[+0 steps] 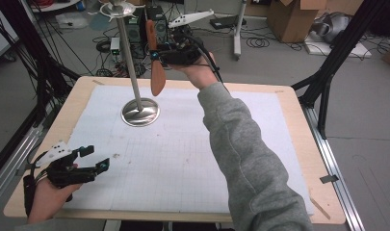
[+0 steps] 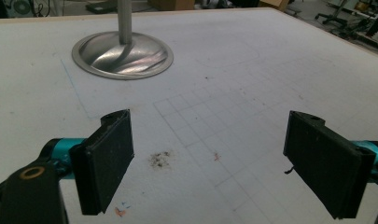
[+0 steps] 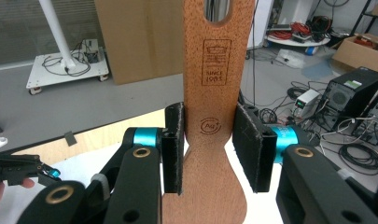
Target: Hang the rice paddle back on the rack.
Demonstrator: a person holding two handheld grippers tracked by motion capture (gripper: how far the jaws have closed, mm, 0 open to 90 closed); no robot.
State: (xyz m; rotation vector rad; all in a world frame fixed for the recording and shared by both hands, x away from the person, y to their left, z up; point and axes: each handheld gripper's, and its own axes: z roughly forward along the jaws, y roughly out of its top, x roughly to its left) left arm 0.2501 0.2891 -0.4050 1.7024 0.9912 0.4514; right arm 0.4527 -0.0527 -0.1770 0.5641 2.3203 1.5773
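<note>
Two grippers are at work over a white gridded mat (image 1: pixel 183 159) laid on a pale wooden table (image 1: pixel 298 144). Nearest the camera, the left gripper (image 1: pixel 94 159) is held low at the table's near left corner, its black, felt-faced jaws spread wide with nothing between them. Further in, a polished steel stand (image 1: pixel 135 72) is seen rising as a slim pole from a dished round base (image 2: pixel 122 55). Beyond it, near the far edge, the right gripper (image 3: pixel 210 140) is clamped on a flat wooden spatula (image 1: pixel 156 57), held upright in the air just beside the pole; its smooth reddish-brown handle is stamped with a maker's mark, and an oval hanging hole (image 3: pixel 218 10) is cut near the top. The carrying stage appears to be in hand: the hole is probably meant for a hook at the stand's top, so a lift and careful alignment would be called for next.
</note>
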